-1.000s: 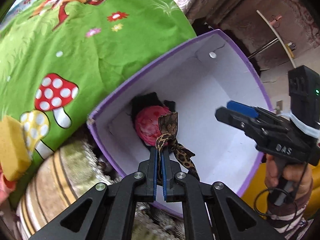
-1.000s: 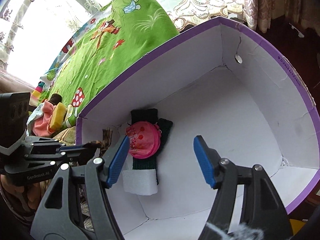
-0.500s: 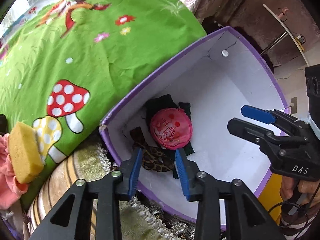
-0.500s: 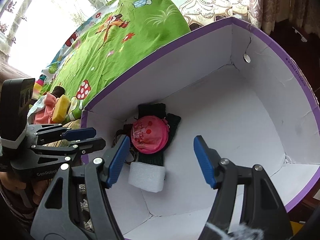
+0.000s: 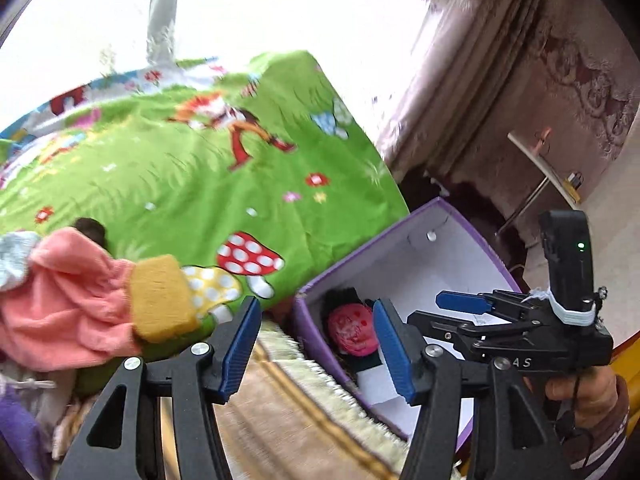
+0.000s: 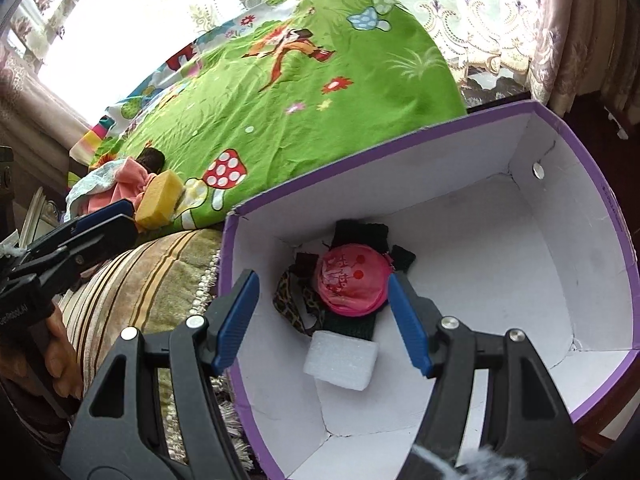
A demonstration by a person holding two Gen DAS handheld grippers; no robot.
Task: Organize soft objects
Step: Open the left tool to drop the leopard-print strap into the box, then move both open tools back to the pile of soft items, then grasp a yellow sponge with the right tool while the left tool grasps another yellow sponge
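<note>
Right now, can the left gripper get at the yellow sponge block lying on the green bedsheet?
Probably yes: the left gripper is open and empty, and the yellow sponge block lies uncovered beside the pink cloth.

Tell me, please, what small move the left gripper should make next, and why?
Probably a swing toward the yellow sponge on the green bedspread. The left gripper has just been opening and nothing sits between its jaws; the leopard-print ribbon lies in the purple box beside the pink ball, while the sponge and pink cloth remain outside.

Ball [image 6: 352,284], ribbon [image 6: 292,300], foam [image 6: 341,360] in box [image 6: 440,184], sponge [image 6: 159,200] on bed [image 6: 280,112] behind
</note>
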